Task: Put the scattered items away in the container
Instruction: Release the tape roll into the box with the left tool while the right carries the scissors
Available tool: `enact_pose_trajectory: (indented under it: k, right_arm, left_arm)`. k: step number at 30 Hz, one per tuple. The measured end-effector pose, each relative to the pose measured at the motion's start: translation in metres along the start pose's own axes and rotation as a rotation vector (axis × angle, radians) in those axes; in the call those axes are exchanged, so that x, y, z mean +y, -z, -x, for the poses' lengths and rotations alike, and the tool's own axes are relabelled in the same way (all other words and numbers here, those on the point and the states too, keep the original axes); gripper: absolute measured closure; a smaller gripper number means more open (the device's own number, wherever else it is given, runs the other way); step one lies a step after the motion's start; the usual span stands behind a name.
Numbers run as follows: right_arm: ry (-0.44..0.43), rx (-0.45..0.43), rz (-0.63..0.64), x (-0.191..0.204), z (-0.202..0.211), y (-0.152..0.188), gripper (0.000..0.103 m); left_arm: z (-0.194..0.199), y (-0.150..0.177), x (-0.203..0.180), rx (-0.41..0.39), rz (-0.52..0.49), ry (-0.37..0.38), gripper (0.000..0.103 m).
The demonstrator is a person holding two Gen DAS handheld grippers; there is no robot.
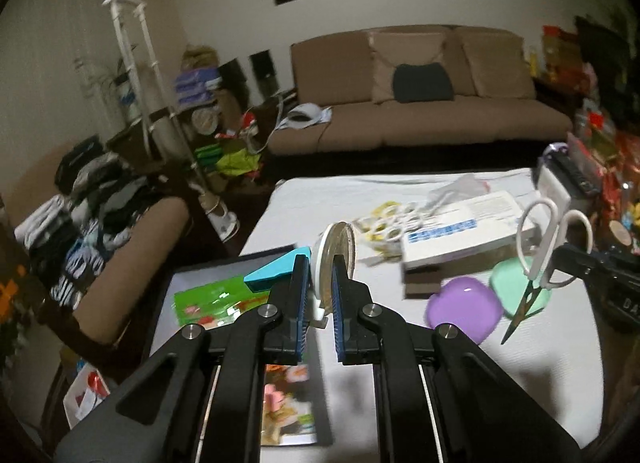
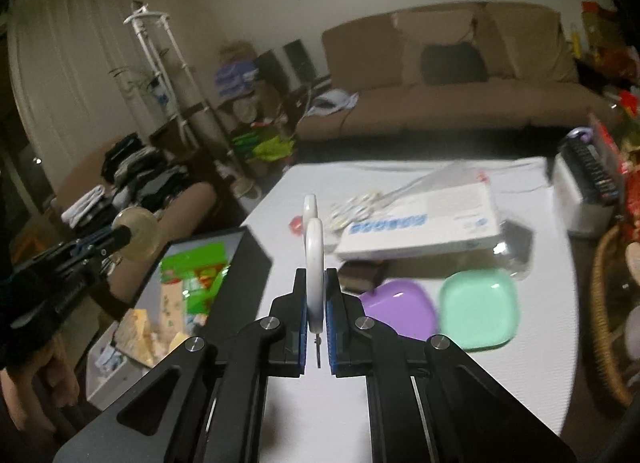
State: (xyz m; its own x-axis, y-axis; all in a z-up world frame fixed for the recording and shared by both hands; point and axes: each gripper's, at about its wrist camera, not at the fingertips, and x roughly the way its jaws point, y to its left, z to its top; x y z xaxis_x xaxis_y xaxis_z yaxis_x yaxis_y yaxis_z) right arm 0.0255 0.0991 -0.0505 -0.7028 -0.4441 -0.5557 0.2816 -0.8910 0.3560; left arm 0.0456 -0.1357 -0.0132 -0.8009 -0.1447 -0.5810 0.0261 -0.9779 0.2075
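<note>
My left gripper (image 1: pixel 320 263) is shut on a roll of clear tape (image 1: pixel 338 251) and holds it above the white table, beside the black container (image 1: pixel 188 275). The container holds green packets (image 1: pixel 212 299) and a teal block (image 1: pixel 276 273). My right gripper (image 2: pixel 317 283) is shut on white-handled scissors (image 2: pixel 314 259), blades pointing down. In the left wrist view the scissors (image 1: pixel 538 255) hang at the right above a purple dish (image 1: pixel 464 307) and a mint dish (image 1: pixel 516 283). In the right wrist view the left gripper with the tape (image 2: pixel 138 233) is over the container (image 2: pixel 248 263).
A white and blue box (image 1: pixel 460 231) lies mid-table with several small white scissors (image 1: pixel 384 223) behind it. A white appliance (image 2: pixel 580 199) stands at the table's right edge. A brown sofa (image 1: pixel 420 103) is behind. A wicker basket (image 2: pixel 608 323) is at the right.
</note>
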Motion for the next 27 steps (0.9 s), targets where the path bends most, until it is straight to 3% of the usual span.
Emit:
enact_pose_trajectory:
  k: [2, 4, 6, 10, 12, 16, 17, 20, 23, 27]
  right_arm:
    - [-0.025, 0.013, 0.002, 0.011, -0.01, 0.002, 0.097]
    - [-0.067, 0.038, 0.011, 0.028, -0.025, 0.003, 0.097]
    - [-0.109, 0.064, 0.019, 0.043, -0.041, 0.005, 0.097]
    - [-0.201, 0.124, 0.028, 0.08, -0.08, 0.01, 0.097]
    - [-0.274, 0.171, 0.028, 0.102, -0.103, 0.013, 0.097]
    - [-0.42, 0.258, 0.044, 0.151, -0.15, 0.019, 0.097]
    - [-0.444, 0.287, 0.052, 0.163, -0.164, 0.022, 0.097]
    - [-0.513, 0.372, 0.045, 0.187, -0.207, 0.029, 0.097]
    - [-0.483, 0.434, 0.019, 0.193, -0.248, 0.038, 0.097]
    - [-0.508, 0.374, -0.004, 0.189, -0.259, 0.031, 0.097]
  left_arm:
    - [-0.006, 0.009, 0.024, 0.018, 0.009, -0.043, 0.093]
    - [-0.017, 0.019, 0.047, 0.04, -0.038, -0.197, 0.093]
    - [-0.03, 0.027, 0.075, 0.067, -0.05, -0.304, 0.093]
    - [-0.048, 0.05, 0.147, 0.148, 0.058, -0.343, 0.093]
    - [-0.056, 0.063, 0.178, 0.189, 0.131, -0.286, 0.093]
    - [-0.078, 0.093, 0.23, 0.254, 0.365, -0.005, 0.093]
    - [-0.081, 0.096, 0.238, 0.261, 0.378, 0.015, 0.093]
    - [-0.093, 0.098, 0.249, 0.282, 0.374, 0.007, 0.093]
    - [-0.108, 0.096, 0.253, 0.302, 0.333, -0.041, 0.093]
    - [-0.132, 0.089, 0.249, 0.311, 0.291, -0.039, 0.093]
